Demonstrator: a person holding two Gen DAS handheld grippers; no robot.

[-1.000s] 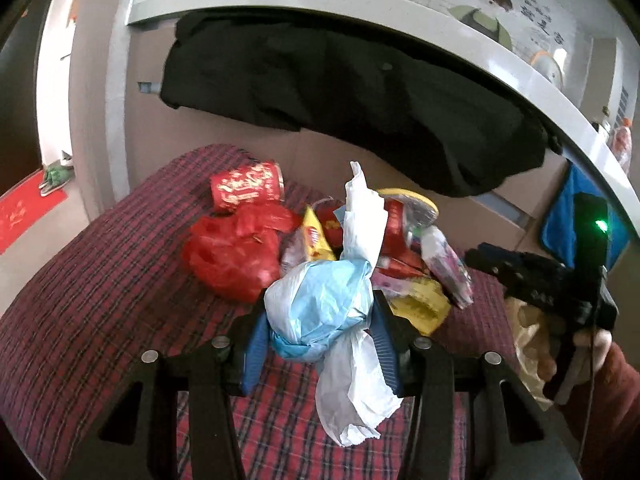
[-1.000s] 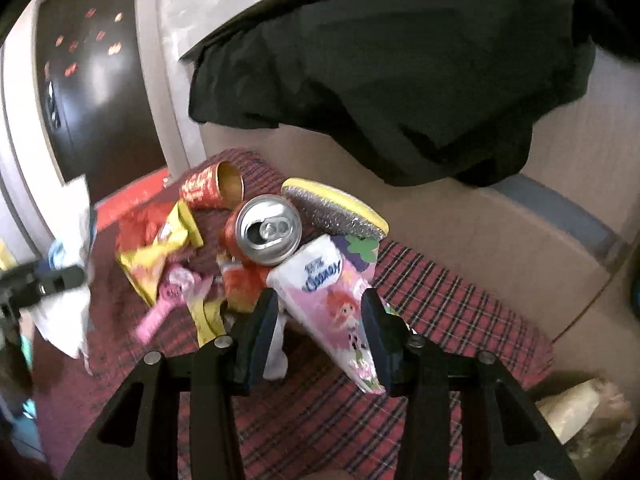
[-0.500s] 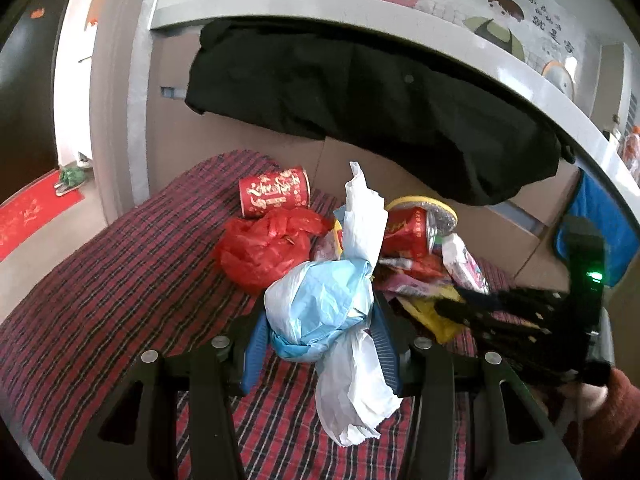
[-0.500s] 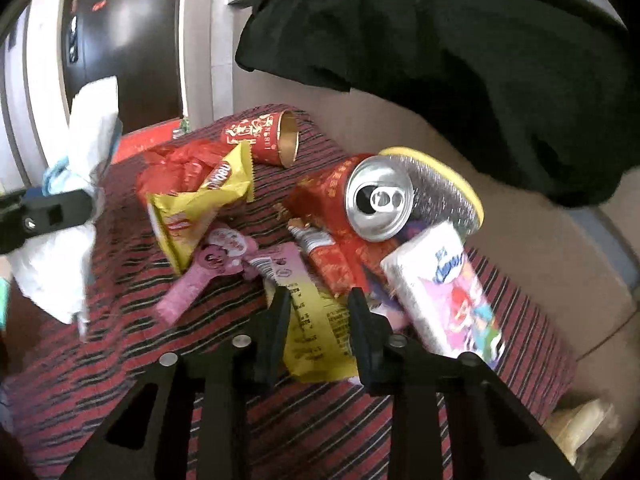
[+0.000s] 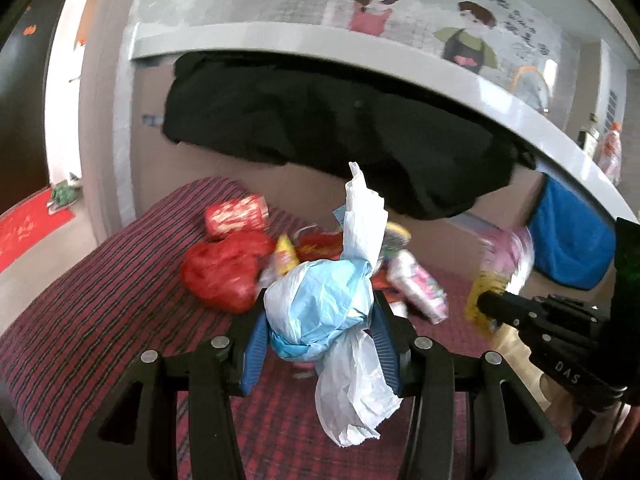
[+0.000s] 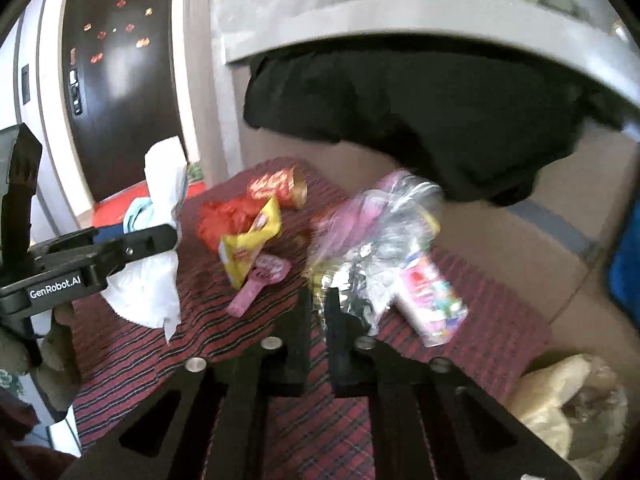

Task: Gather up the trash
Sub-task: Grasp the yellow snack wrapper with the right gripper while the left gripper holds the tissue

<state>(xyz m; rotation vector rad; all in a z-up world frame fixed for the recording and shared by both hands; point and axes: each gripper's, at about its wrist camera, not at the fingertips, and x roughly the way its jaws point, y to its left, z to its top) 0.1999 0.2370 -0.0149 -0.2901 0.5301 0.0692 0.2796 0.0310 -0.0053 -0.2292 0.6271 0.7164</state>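
Observation:
My left gripper (image 5: 316,312) is shut on a crumpled wad of blue and white plastic (image 5: 320,300), held above the plaid cloth. My right gripper (image 6: 318,300) is shut on the corner of a crinkly yellow, pink and silver wrapper (image 6: 380,240), which hangs blurred above the pile; the left wrist view shows this wrapper (image 5: 504,256) at the right gripper's tip. On the cloth lie a red plastic bag (image 5: 224,272), a red paper cup (image 5: 236,214), a yellow snack packet (image 6: 248,248), a pink lolly-shaped wrapper (image 6: 256,284) and a pink tissue pack (image 6: 432,300).
The trash lies on a red plaid cloth (image 5: 100,300) against a brown panel. A black garment (image 5: 340,140) hangs over the ledge above. A yellowish bag (image 6: 568,408) sits low at the right, past the cloth's edge. A blue cloth (image 5: 572,248) hangs further right.
My right gripper left the tissue pack, shifted left, closed on the crinkly wrapper and lifted it off the pile. My left gripper rose a little, still gripping the wad.

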